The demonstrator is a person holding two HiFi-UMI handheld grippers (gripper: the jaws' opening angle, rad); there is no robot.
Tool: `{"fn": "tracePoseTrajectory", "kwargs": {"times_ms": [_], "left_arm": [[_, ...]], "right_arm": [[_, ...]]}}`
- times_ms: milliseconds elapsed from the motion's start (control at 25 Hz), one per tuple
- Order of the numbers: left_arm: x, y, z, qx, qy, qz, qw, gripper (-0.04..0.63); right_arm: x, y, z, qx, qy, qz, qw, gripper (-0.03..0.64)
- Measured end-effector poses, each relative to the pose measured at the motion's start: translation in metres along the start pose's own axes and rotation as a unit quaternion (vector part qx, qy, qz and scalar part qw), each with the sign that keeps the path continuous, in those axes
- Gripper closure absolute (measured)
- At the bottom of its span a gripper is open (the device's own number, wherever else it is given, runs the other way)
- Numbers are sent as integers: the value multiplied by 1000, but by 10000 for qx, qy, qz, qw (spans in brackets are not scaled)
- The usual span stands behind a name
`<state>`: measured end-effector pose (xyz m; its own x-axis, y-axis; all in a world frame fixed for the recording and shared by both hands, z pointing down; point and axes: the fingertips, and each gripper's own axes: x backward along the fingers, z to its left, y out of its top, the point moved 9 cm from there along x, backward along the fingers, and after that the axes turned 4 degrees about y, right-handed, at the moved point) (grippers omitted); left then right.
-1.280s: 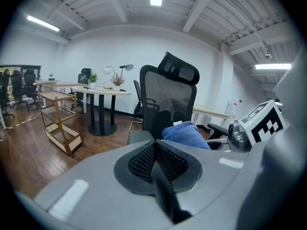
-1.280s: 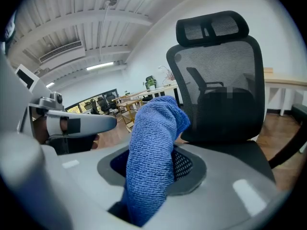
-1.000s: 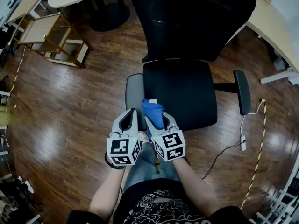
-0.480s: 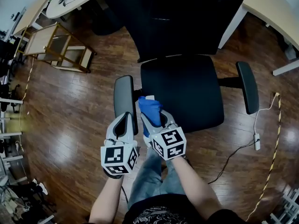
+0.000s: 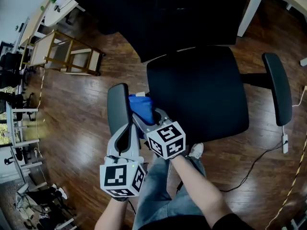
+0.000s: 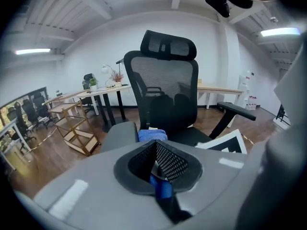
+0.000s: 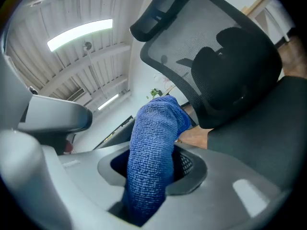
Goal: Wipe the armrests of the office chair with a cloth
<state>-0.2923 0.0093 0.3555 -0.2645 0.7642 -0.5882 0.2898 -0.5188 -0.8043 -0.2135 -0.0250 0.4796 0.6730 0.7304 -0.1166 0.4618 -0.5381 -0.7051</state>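
The black office chair has its seat (image 5: 201, 90) in the middle of the head view, a left armrest (image 5: 118, 107) and a right armrest (image 5: 278, 87). My right gripper (image 5: 147, 115) is shut on a blue cloth (image 5: 142, 107), which sits against the inner side of the left armrest, between it and the seat. In the right gripper view the blue cloth (image 7: 153, 143) bulges out of the right gripper (image 7: 153, 162). My left gripper (image 5: 127, 124) is shut and empty over the near end of that armrest. In the left gripper view the left gripper (image 6: 156, 147) faces the armrest (image 6: 120, 133) and the cloth (image 6: 152, 134).
A low wooden rack (image 5: 67, 56) stands on the wood floor at the left, with desks (image 5: 53, 6) behind it. A white desk leg (image 5: 249, 8) is at the upper right. A cable (image 5: 259, 162) lies on the floor at the right. My legs and a shoe (image 5: 194, 151) are below the seat.
Both grippers have shifted left from the seat's front corner to the left armrest. The cloth now lies against the armrest's inner side, and the chair looks closer.
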Motion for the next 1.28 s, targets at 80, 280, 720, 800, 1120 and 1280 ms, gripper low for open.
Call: {"fn": "tracePoseTrajectory", "kwargs": {"times_ms": [80,280,720,800,1120,1280], "left_arm": [[-4,1,-5,-99,202,90,9997,591],[-7,5,-20,-201,246,43,9995,591],[-39,-24,-63,-325,-78,99,9994,591],[-51,-35,-64,-302,-40,165,9994,591],[-86,-64,-48,0,421,365,9984,591],[-95,-78,-50,-10,454,409,9981,591]], "right_arm": [[-5,-3,-4,-134,137,-77,9998,471],[-17,-15,-15,-135,350,-73,9993,471],[-22,-50,-69,-336,156,246,9990,471],[-24,-55,-82,-339,86,319,9989,471],[-47,-78,-123,-273,-76,878,9957,471],[-56,-84,-133,-322,-192,1245,9915,472]]}}
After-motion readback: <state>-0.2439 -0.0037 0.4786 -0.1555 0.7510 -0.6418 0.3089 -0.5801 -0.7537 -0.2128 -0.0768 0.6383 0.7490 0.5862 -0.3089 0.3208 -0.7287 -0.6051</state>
